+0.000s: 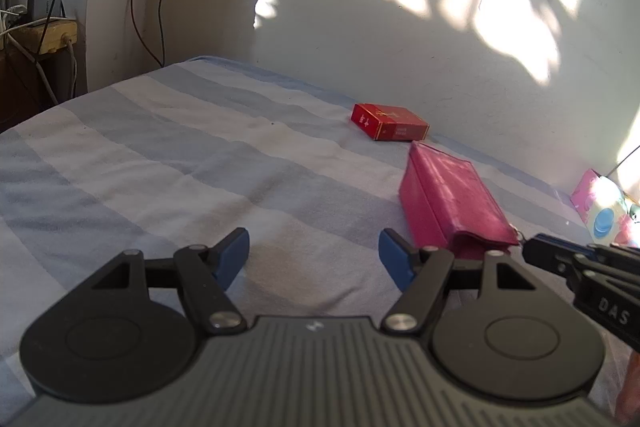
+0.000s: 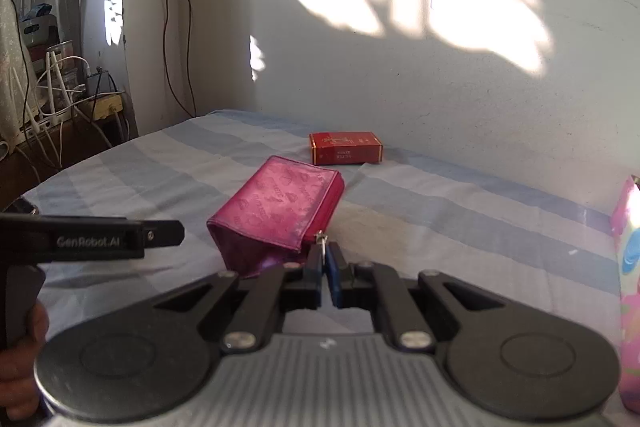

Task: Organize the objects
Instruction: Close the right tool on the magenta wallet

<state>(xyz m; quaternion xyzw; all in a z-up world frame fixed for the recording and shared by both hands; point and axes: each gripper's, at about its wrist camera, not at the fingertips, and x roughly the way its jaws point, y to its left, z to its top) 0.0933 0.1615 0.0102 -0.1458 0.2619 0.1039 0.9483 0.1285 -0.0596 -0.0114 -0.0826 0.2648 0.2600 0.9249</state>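
A magenta zip pouch (image 1: 452, 199) lies on the striped bed sheet (image 1: 160, 163); it also shows in the right wrist view (image 2: 280, 211). A red box (image 1: 388, 121) lies beyond it near the wall, also in the right wrist view (image 2: 345, 147). My left gripper (image 1: 314, 251) is open and empty, low over the sheet just left of the pouch. My right gripper (image 2: 325, 259) is shut on the pouch's metal zipper pull (image 2: 321, 239) at the pouch's near corner. The right gripper shows in the left wrist view (image 1: 532, 247) at the pouch's end.
A pink floral package (image 1: 604, 211) sits at the bed's right edge, also in the right wrist view (image 2: 630, 267). A white wall (image 1: 400, 27) runs behind the bed. A power strip with cables (image 1: 44, 27) stands off the far left corner.
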